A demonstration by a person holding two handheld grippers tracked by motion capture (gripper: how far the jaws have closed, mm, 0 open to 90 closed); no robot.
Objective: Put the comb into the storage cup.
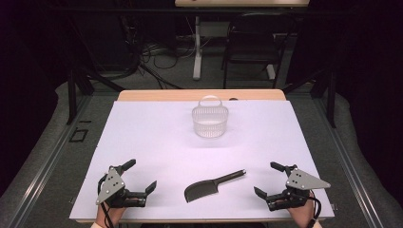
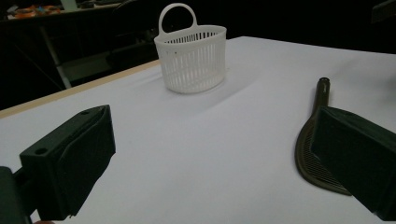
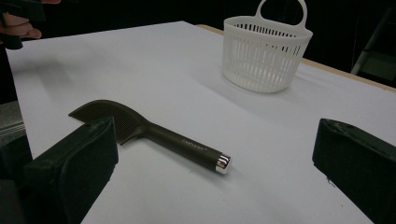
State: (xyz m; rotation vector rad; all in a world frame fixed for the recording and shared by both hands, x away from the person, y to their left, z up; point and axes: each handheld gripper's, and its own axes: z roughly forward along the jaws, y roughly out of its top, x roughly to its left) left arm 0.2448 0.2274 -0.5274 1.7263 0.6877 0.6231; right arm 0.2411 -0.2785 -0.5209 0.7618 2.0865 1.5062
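Nothing grabbed yet — looked like pre-pickup step. Comb (image 1: 209, 188) lay flat on tabletop (image 1: 142, 137) between left gripper (image 1: 140, 176) and right gripper (image 1: 269, 179), both jaws wide open, empty. Basket (image 1: 210, 121) sat farther back. Next move, my guess — one gripper closes on comb handle.

- comb (image 1: 209, 186): dark brown, wide-toothed head, silver-capped handle; lies flat on white sheet nr front edge, handle angled twd far right
- basket (image 1: 210, 119): white slotted plastic, hoop handle, upright, empty, far-centre
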